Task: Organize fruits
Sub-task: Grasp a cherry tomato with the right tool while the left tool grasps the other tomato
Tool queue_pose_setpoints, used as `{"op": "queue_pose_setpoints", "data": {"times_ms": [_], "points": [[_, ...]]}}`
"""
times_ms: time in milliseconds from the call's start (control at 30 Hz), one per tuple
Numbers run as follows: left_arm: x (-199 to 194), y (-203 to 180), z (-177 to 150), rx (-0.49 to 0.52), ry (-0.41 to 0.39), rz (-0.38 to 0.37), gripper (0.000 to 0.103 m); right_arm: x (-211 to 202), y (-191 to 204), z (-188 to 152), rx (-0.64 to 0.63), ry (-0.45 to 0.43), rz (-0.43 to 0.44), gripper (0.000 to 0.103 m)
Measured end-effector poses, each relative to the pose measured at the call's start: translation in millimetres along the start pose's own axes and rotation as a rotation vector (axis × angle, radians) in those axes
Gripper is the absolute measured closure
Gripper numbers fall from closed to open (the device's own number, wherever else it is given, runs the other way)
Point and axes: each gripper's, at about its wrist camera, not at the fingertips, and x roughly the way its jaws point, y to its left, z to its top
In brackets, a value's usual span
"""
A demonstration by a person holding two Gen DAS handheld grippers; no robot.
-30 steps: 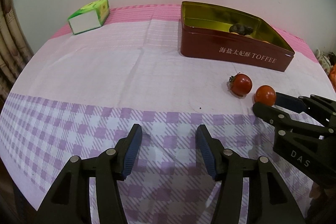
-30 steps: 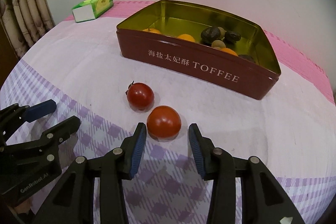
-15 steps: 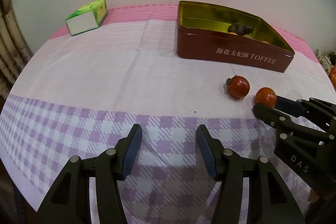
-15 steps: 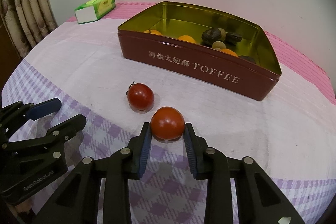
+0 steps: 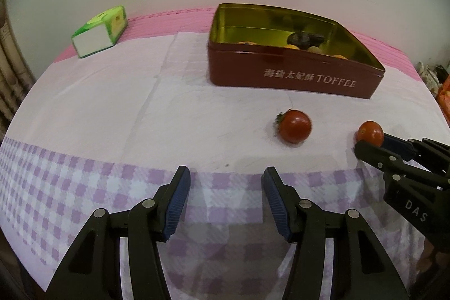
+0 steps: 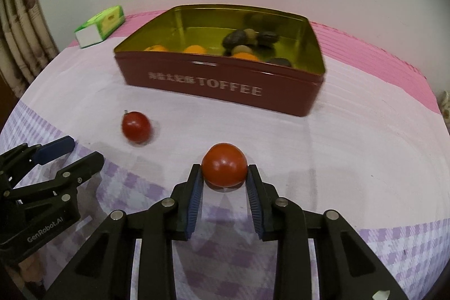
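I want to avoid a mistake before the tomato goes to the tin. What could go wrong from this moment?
1. The right claw pinches the tomato only at its fingertips, so the round fruit may slip out on the way.
2. The toffee tin has a tall front wall; a low carry could knock the tomato against it.
3. The second tomato lies loose near the left claw and could roll if nudged.

Tabletop [image 6: 351,137] is wearing a cloth: white middle, purple check near edge, pink stripe at the back. Sitting directly on it: red TOFFEE tin [image 6: 225,83] toward the back, green tissue box [image 6: 99,26] far back-left, 1 stemmed tomato [image 6: 136,127] lying loose in front of the tin.
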Motion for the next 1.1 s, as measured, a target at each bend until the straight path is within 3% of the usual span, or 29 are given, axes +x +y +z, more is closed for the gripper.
{"op": "queue_pose_setpoints", "data": {"times_ms": [500, 1100], "points": [[9.2, -23.7, 12.4, 0.026, -0.009, -0.08, 0.047, 2.9, -21.9, 4.3, 0.015, -0.012, -0.026, 0.074], [26.1, -38.2, 33.0, 0.057, -0.008, -0.068, 0.048, 9.7, -24.0, 11.0, -0.01, -0.037, -0.021, 0.073]]}}
